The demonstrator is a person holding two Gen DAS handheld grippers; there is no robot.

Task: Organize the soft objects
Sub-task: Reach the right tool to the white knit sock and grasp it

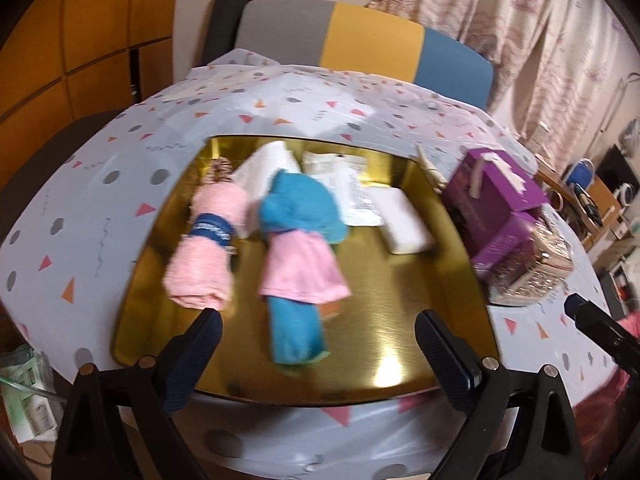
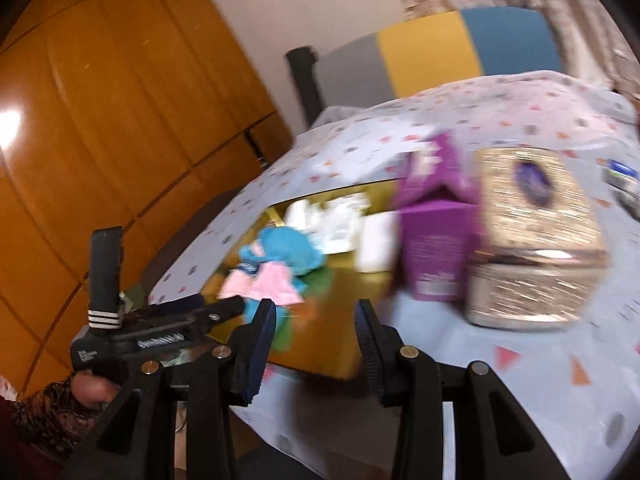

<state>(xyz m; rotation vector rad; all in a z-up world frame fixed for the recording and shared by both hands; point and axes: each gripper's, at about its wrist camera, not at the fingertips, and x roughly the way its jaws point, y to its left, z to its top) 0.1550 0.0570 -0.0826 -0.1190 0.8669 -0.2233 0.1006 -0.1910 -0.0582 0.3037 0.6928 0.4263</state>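
Both grippers, left gripper and right gripper, hover open and empty near a gold tray holding rolled pink towel and blue cloth.

I work in a lived-in home room: a table under a confetti-print cloth, a chair with grey, yellow and blue panels behind it, patterned curtains, orange wooden wardrobe doors, and cluttered shelves at the side.
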